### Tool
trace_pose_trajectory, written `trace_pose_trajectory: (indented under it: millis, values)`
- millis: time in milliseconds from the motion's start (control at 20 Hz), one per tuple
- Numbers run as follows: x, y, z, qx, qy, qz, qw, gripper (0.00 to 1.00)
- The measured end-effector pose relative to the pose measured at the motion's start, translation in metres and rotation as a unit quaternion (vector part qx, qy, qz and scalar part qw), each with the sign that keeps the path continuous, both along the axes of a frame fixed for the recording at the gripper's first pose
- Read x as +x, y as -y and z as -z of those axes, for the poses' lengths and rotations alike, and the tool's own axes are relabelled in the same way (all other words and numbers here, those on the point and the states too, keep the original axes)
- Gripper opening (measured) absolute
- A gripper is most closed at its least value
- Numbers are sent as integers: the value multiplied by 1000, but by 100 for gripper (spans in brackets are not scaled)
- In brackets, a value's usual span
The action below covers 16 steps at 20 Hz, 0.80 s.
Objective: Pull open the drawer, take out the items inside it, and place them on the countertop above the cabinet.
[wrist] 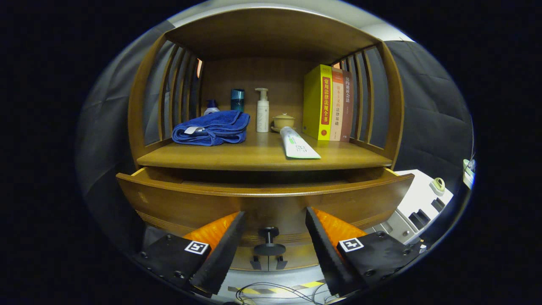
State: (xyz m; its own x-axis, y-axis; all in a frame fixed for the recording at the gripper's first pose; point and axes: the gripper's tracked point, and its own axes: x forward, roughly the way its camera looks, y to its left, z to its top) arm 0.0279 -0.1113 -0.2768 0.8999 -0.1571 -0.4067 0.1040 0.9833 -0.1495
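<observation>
The drawer [262, 199] stands pulled partly out under the countertop [262, 157], its front just ahead of our gripper [274, 220]. Our fingers are spread wide, gripping nothing, with the drawer's dark knob [269, 241] between them. On the countertop, a blue towel [211, 128] lies at ten o'clock from the knob, a white tube [297, 144] at one o'clock, books [328, 103] beyond it, and bottles [262, 110] at the back. We cannot see inside the drawer.
</observation>
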Motion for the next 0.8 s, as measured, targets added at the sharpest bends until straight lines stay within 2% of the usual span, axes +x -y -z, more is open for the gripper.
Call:
trace_pose_trajectory:
  millis: [200, 250, 350, 500, 650, 800]
  values:
    - [36, 3, 12, 0, -2, 3, 1000, 96]
    - [42, -3, 15, 6, -3, -8, 1000, 96]
    - [40, -1, 14, -2, 6, -20, 1000, 95]
    - [36, 7, 11, 4, 0, -4, 1000, 98]
    - [46, 6, -41, 24, 35, 5, 999, 99]
    - [58, 11, -121, 14, 75, 9, 997, 99]
